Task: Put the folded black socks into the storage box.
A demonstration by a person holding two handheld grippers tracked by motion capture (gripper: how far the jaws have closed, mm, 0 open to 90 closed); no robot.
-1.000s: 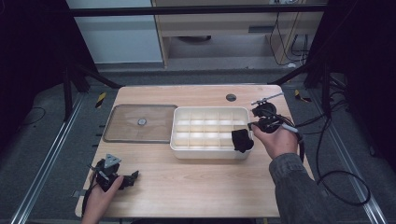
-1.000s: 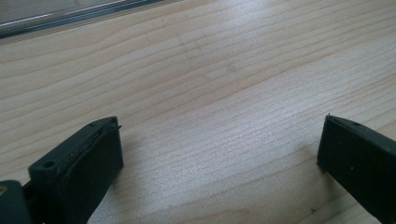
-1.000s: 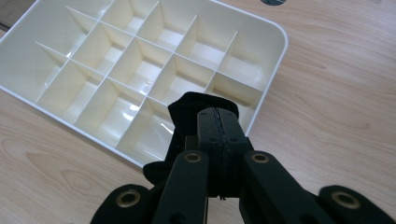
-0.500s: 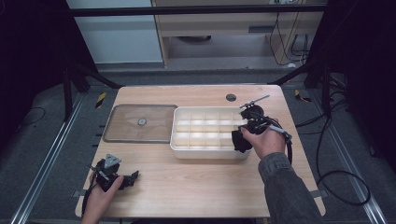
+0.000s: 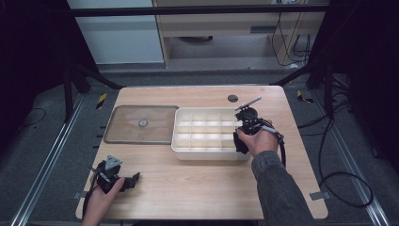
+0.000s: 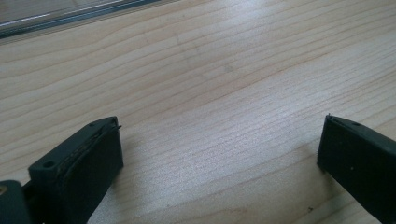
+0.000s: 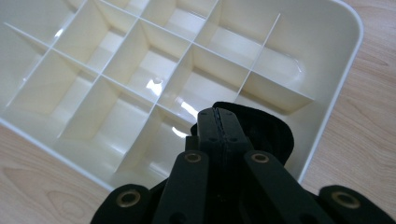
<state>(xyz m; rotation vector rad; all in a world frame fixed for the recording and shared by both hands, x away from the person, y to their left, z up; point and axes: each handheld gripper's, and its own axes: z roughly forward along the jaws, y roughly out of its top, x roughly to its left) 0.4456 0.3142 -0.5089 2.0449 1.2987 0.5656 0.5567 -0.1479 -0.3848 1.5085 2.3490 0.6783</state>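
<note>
A cream plastic divider box (image 5: pixel 209 153) with several compartments stands mid-table. My right gripper (image 5: pixel 242 132) hangs over its near right corner, jaws pressed together on a black soft item (image 5: pixel 239 145) that dangles into the corner compartment. In the right gripper view the shut jaws (image 7: pixel 217 114) pinch the edge of the black item (image 7: pixel 275 133) just above the box's (image 7: pixel 348 70) corner cell. My left gripper (image 5: pixel 134 180) rests on the table near the front left edge, held by a hand. Its jaws (image 6: pixel 219 154) stand wide apart over bare wood with nothing between them.
A clear brownish lid (image 5: pixel 141 124) with a small centre knob lies flat left of the box. A round cable hole (image 5: pixel 233 98) sits at the table's far side. Cables trail off the right edge. Metal rails run along the table's left side.
My right gripper has moved left and down with the black item, from the box's right rim to over its near right corner compartment. The left gripper has stayed put.
</note>
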